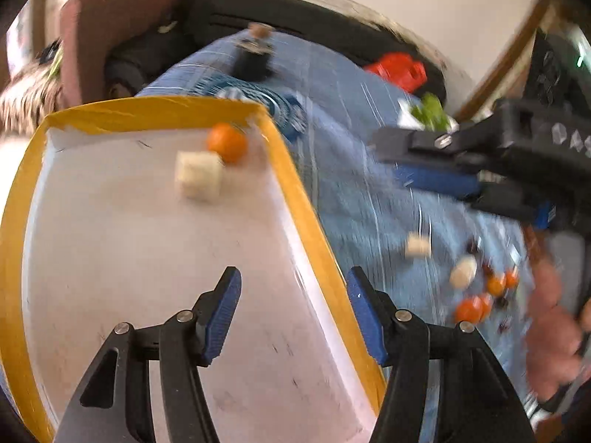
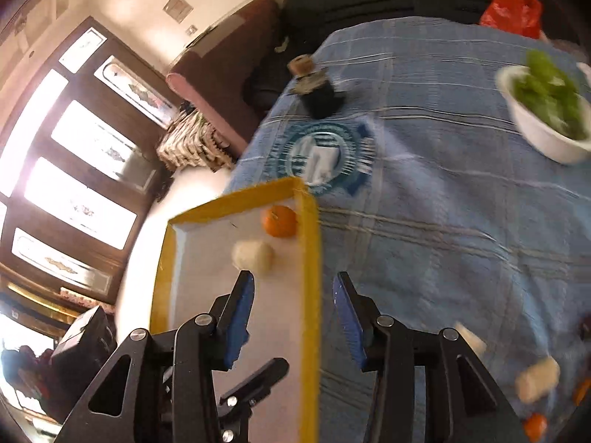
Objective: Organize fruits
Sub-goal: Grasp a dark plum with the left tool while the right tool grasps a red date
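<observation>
A white tray with a yellow rim [image 1: 295, 184] holds an orange [image 1: 227, 142] and a cream chunk [image 1: 199, 173]. My left gripper [image 1: 295, 313] hangs open over the tray's right rim, with nothing between its blue pads. My right gripper [image 2: 294, 317] is also open and empty above the same tray rim [image 2: 310, 258], near the orange [image 2: 279, 220] and the cream chunk [image 2: 253, 254]. In the left wrist view the right gripper [image 1: 391, 160] reaches in from the right. Loose cream pieces [image 1: 463, 271] and small oranges [image 1: 469, 310] lie on the blue cloth.
A white bowl of green pieces [image 2: 546, 110] stands on the blue cloth [image 2: 424, 221] at far right. A dark corked bottle [image 2: 314, 88] sits at the back and a red bag [image 2: 513, 3] behind it. A person's hand [image 1: 550, 313] is at the right edge.
</observation>
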Demonstrator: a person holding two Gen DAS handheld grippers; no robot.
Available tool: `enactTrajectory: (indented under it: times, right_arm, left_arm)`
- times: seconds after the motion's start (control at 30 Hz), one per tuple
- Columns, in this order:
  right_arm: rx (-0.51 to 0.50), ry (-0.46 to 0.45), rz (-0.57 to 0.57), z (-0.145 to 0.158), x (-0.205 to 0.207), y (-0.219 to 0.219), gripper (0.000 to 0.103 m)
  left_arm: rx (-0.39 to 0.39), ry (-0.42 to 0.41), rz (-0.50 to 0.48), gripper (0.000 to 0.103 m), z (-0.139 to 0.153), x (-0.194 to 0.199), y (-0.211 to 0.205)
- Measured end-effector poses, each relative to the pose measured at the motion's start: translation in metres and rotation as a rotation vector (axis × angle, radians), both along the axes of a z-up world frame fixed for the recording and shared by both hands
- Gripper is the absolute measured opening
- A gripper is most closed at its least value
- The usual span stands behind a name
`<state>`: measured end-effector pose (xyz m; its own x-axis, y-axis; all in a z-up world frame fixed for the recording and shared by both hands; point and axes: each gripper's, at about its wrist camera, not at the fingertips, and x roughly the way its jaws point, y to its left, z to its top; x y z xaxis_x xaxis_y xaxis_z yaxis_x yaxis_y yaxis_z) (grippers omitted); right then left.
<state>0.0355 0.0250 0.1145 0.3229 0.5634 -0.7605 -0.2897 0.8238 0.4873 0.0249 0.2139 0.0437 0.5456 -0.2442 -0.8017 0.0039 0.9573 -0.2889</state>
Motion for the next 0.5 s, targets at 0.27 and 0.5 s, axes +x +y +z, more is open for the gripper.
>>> enactTrajectory:
  times: [0.27, 0.5]
  right_arm:
    - [-0.007, -0.016, -0.108, 0.001, -0.057, -0.099, 0.049]
    - [-0.022, 0.0, -0.228, -0.012, -0.119, -0.19, 0.049]
  left_arm:
    - [0.124, -0.022, -0.103, 0.059, -0.001, -0.026, -0.026]
    - [0.194, -0.062, -0.097, 0.06, 0.011, -0.053, -0.034]
